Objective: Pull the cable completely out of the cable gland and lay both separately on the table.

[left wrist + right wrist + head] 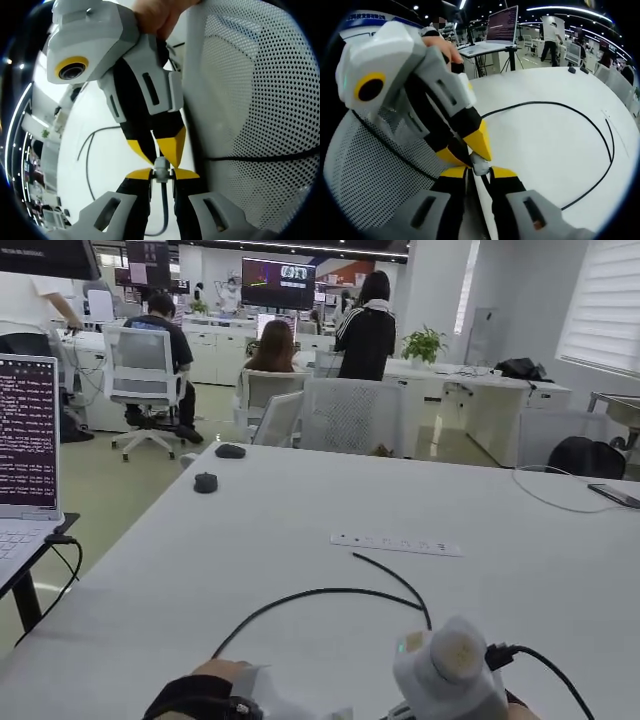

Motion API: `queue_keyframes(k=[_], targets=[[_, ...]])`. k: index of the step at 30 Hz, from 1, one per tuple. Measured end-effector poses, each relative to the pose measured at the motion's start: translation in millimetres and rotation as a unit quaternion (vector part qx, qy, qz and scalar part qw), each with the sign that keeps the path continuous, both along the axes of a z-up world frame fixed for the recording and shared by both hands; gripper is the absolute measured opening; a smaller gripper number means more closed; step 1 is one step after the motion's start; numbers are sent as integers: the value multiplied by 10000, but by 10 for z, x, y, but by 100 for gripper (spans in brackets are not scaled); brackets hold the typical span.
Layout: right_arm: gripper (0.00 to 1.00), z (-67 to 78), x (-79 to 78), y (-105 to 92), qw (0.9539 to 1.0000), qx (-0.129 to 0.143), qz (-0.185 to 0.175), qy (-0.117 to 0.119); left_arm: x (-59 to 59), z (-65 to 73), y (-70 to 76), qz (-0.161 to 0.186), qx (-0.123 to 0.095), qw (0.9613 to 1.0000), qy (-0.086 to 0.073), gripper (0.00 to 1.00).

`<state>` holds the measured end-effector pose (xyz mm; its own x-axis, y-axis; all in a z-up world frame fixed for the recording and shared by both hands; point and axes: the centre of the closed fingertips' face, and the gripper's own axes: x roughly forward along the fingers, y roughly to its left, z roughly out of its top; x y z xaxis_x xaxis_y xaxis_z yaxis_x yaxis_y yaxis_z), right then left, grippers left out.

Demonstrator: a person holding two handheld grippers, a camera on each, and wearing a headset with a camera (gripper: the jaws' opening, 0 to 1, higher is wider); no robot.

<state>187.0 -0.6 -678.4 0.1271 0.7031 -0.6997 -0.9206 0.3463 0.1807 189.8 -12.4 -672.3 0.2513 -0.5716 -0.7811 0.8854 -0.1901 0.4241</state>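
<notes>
Currently both grippers are meeting tip to tip on the cable gland (161, 167), a small grey fitting that is being held off the white counter (300, 520), close to its edge. In the left gripper view, the left gripper (161, 174) is pinching the cable gland between its yellow tips, its jaws drawn in to the width of the fitting. The right gripper (159, 154) is reaching in from the top of that view and is nipping the far end of the same fitting, its jaws nearly together. The black cable (555, 103) is sitting in the cable gland, running out between the left gripper's jaws and lying in a wide loop across the counter. A mesh chair back (260, 125) is standing just beside the grippers. Beyond the loop, a white power strip (395, 543) is lying flat on the counter.
</notes>
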Motion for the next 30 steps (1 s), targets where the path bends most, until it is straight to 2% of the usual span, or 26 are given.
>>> queue_keyframes(k=[4, 6, 7, 9, 10, 12, 14, 15, 16, 18, 20, 21, 22, 24, 25, 26, 27, 28, 29, 30], targets=[[16, -7, -11, 1, 10000, -55, 51, -39, -14, 10, -11, -110, 31, 9999, -70, 16], [13, -12, 24, -18, 9998, -130, 41, -164, -20, 15, -18, -119, 4, 9999, -51, 16], [12, -10, 4, -12, 9998, -111, 38, -135, -14, 18, -17, -105, 4, 9999, -42, 16], [12, -26, 0, -11, 9991, -238, 132, -322, -18, -11, -7, 173, -118, 9993, 300, 16], [12, -32, 1, 1, 9983, -315, 191, -451, -6, -31, 11, 351, -157, 9979, 529, 16], [11, -40, 4, 23, 9945, -525, 470, -780, -6, -35, 24, 476, -277, 9951, 827, 16], [11, -61, -11, 50, 9922, -648, 576, -899, -3, -48, 52, 642, -332, 9922, 1020, 15], [11, -65, -5, 63, 9890, -736, 707, -1075, 4, -55, 68, 669, -333, 9916, 1059, 15], [11, -75, -11, 72, 9871, -807, 782, -1137, -2, -71, 71, 708, -332, 9905, 1128, 15], [11, -75, -3, 86, 9797, -979, 1003, -1434, 10, -84, 79, 809, -332, 9887, 1218, 15], [11, -82, -2, 95, 9714, -1153, 1212, -1685, 13, -88, 88, 936, -389, 9849, 1407, 15], [11, -84, 5, 91, 9678, -1213, 1285, -1794, 8, -87, 93, 1029, -444, 9819, 1527, 15], [11, -86, 15, 101, 9600, -1319, 1438, -2007, 14, -65, 84, 1232, -615, 9748, 1758, 15], [11, -60, 17, 115, 9531, -1386, 1551, -2198, 35, -49, 106, 1502, -775, 9642, 2043, 15], [11, -57, 11, 116, 9536, -1374, 1535, -2194, 41, -43, 110, 1518, -807, 9631, 2070, 15], [11, -51, 18, 125, 9522, -1372, 1553, -2243, 56, -35, 121, 1623, -898, 9579, 2193, 15], [11, -47, 25, 121, 9525, -1366, 1534, -2247, 66, -28, 125, 1660, -947, 9559, 2233, 15], [11, -49, 40, 129, 9546, -1320, 1501, -2208, 71, -30, 141, 1612, -909, 9580, 2192, 15], [12, -63, 23, 132, 9627, -1224, 1341, -2007, 51, -37, 134, 1575, -889, 9594, 2166, 15], [12, -85, 17, 124, 9716, -1156, 1131, -1729, 30, -56, 132, 1477, -793, 9641, 2059, 15]])
